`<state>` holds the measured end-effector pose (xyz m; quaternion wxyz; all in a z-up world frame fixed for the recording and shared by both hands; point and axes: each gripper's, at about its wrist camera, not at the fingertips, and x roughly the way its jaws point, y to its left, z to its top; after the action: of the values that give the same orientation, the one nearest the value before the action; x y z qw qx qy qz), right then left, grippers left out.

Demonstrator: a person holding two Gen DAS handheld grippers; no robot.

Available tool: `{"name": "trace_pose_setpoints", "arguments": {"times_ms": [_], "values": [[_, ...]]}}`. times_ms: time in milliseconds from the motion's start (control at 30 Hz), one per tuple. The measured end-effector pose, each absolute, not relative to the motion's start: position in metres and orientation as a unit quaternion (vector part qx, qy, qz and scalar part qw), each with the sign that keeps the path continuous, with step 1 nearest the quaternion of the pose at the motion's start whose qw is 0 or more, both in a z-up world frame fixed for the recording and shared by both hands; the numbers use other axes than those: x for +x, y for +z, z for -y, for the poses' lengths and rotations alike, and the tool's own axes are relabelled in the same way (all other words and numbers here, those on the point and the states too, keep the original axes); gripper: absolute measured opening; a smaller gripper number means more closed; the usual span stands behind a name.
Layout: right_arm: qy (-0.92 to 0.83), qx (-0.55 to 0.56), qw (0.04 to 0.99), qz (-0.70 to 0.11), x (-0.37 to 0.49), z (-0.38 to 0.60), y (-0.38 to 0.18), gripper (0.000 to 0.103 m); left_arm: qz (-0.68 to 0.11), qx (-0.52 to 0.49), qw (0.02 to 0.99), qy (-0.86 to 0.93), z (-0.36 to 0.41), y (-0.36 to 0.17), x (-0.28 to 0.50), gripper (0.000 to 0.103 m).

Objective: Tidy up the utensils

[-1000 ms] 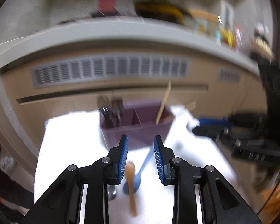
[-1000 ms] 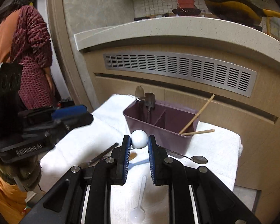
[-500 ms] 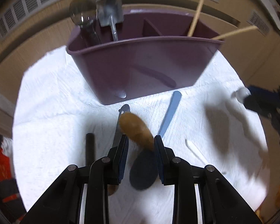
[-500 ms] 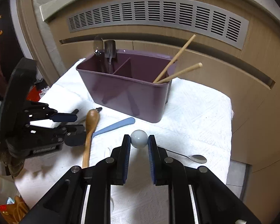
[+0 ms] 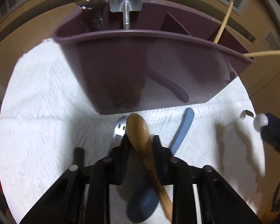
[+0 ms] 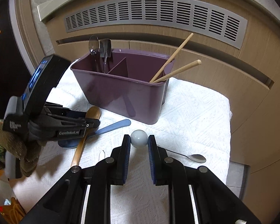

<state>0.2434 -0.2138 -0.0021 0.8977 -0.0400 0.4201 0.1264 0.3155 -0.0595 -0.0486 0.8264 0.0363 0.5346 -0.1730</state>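
Scene: a purple utensil caddy (image 6: 121, 85) stands on a white towel (image 6: 196, 115) covering the table, in front of a wooden cabinet with a grey vent.
Caddy contents: two metal spoons (image 6: 99, 46) upright in the left compartment, wooden chopsticks (image 6: 174, 66) leaning in the right one.
Left tongs (image 5: 141, 145): jaws have just been closing around the neck of a wooden spoon (image 5: 138, 130), which lies on the towel across a blue spoon (image 5: 181, 132); the pads look to be pressing on it.
Right tongs (image 6: 139, 142): nearly closed, pinching the round white end of some utensil (image 6: 139, 138); the rest of it is hidden.
Loose items: a small metal spoon (image 6: 196, 157) on the towel to the right.
Step in hand: securing the wooden spoon for a lift.
Doing it well: I'd judge the grip should be firm before lifting straight up, so the blue spoon beneath isn't dragged, then tilt handle-down into a compartment.
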Motion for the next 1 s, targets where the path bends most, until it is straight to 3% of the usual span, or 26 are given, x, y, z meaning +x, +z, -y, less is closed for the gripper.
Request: {"name": "trace_pose_setpoints", "arguments": {"times_ms": [167, 367, 633, 767, 800, 867, 900, 1000], "values": [[0.137, -0.028, 0.898, -0.417, 0.239, 0.213, -0.001, 0.017, -0.489, 0.060, 0.855, -0.161, 0.050, -0.039, 0.298, 0.006], [0.142, -0.020, 0.902, -0.408, 0.228, 0.209, 0.007, 0.017, -0.437, 0.066, 0.878, -0.182, 0.048, -0.008, 0.271, 0.006], [0.146, -0.024, 0.906, -0.396, 0.215, 0.210, 0.016, 0.017, -0.452, 0.083, 0.858, -0.229, 0.040, -0.011, 0.262, 0.007], [0.143, -0.019, 0.904, -0.403, 0.218, 0.215, 0.010, 0.017, -0.480, 0.097, 0.832, -0.260, 0.050, -0.026, 0.262, 0.012], [0.142, -0.017, 0.903, -0.405, 0.219, 0.217, 0.008, 0.017, -0.485, 0.107, 0.827, -0.266, 0.053, -0.029, 0.264, 0.015], [0.142, -0.014, 0.902, -0.408, 0.220, 0.218, 0.005, 0.017, -0.492, 0.125, 0.818, -0.272, 0.056, -0.034, 0.264, 0.035], [0.142, -0.013, 0.901, -0.409, 0.220, 0.219, 0.004, 0.017, -0.498, 0.133, 0.813, -0.273, 0.058, -0.036, 0.266, 0.040], [0.140, -0.011, 0.899, -0.414, 0.221, 0.222, 0.001, 0.017, -0.496, 0.134, 0.805, -0.297, 0.064, -0.032, 0.264, 0.043]]}}
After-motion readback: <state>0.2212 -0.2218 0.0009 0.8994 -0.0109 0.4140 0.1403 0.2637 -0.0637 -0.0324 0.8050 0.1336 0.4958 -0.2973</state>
